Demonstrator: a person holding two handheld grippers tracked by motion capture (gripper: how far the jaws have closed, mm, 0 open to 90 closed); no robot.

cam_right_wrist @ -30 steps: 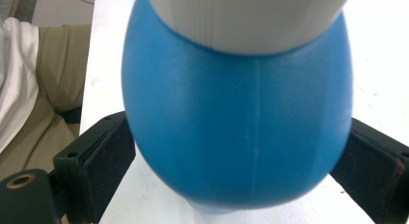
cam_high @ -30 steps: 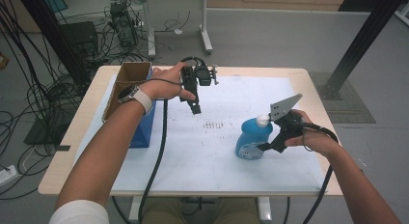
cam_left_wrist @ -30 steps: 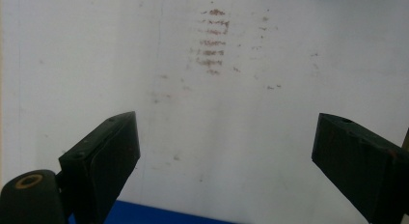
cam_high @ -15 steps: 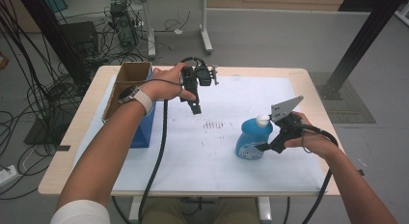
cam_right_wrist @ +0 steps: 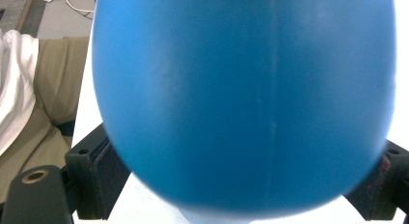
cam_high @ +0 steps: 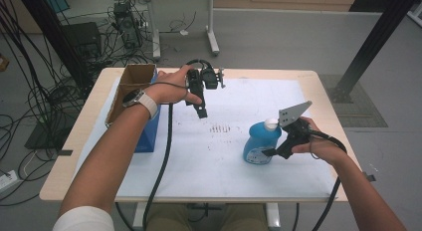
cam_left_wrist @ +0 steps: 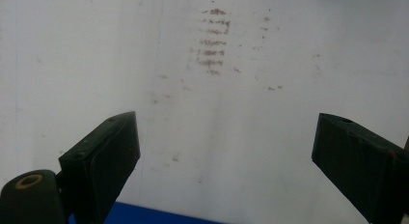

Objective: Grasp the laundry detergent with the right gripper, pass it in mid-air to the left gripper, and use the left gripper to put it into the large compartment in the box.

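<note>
Hiding right claw (cam_high: 271, 152): bottle (cam_high: 261, 140) (blurred)

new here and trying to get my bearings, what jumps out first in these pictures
The blue bottle with a white cap stands toward the table's right, and the right gripper has its jaws around the bottle's body, having just been closing on it. The left gripper hangs open above the white sheet, near a patch of brown marks. An open cardboard box sits at the table's left edge.
</note>
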